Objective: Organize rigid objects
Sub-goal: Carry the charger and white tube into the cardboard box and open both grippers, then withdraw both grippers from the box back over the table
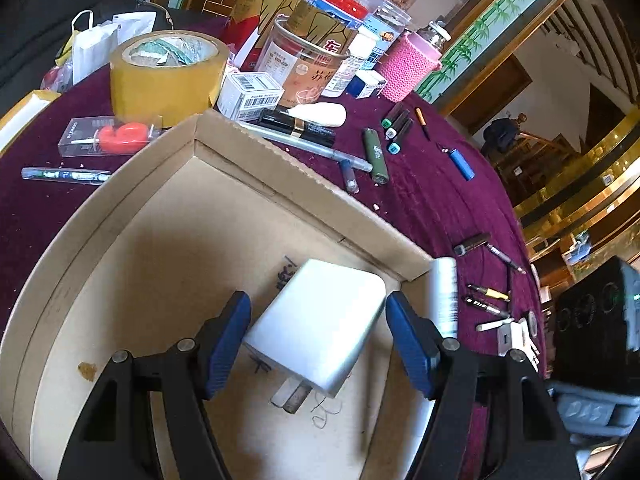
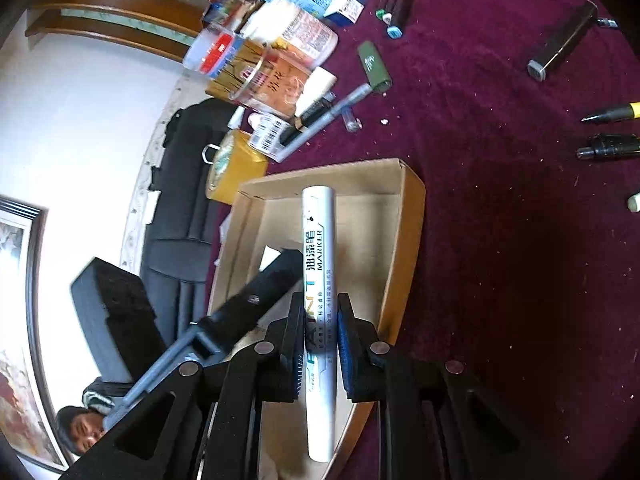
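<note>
My left gripper hangs inside an open cardboard box, shut on a white plug charger. Its blue pads press the charger's two sides, and the prongs point toward the camera. My right gripper is shut on a white paint marker, which points forward over the same box. In the left wrist view that marker shows just beyond the box's right corner. One finger of the left gripper crosses the right wrist view over the box.
The box lies on a purple tablecloth. Behind it stand a tape roll, tins, jars and a pink knitted cup. A green lighter, capped markers and several pens lie scattered to the right. A person sits at lower left.
</note>
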`<move>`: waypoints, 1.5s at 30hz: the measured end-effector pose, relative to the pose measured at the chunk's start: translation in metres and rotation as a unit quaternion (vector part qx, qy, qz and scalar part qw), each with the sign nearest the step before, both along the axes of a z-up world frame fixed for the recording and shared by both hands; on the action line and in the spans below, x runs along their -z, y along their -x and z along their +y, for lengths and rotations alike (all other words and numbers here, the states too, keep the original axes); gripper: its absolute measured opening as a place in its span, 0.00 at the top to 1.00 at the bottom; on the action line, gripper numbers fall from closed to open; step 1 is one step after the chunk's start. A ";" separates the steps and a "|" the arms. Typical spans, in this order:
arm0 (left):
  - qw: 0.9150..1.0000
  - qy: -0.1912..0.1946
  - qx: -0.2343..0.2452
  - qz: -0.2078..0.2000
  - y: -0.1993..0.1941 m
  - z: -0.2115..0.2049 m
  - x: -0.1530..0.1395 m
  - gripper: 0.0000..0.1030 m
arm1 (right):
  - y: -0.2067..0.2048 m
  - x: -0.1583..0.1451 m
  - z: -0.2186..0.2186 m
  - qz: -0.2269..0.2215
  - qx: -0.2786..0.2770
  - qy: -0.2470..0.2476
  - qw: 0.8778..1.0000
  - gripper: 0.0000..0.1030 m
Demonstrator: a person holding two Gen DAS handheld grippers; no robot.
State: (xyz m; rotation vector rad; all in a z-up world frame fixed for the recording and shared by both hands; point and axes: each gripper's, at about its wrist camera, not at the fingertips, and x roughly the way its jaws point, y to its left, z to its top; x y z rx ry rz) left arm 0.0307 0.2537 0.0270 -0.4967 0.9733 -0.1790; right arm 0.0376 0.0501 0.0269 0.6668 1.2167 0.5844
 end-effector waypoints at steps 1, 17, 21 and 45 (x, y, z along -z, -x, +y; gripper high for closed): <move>1.000 0.007 -0.001 -0.007 0.000 0.001 -0.002 0.33 | -0.001 0.000 -0.003 0.001 0.001 0.001 1.000 0.83; 0.991 0.110 -0.071 -0.008 0.029 0.017 0.009 0.26 | 0.012 -0.022 -0.025 -0.053 0.013 0.008 0.998 0.50; 0.991 0.102 -0.081 -0.010 0.036 0.005 0.009 0.24 | 0.024 -0.032 -0.041 -0.071 0.020 0.007 0.997 0.50; 0.964 -0.126 0.040 -0.229 0.141 -0.139 -0.105 0.00 | 0.111 -0.102 -0.244 -0.335 0.291 0.348 0.826 0.00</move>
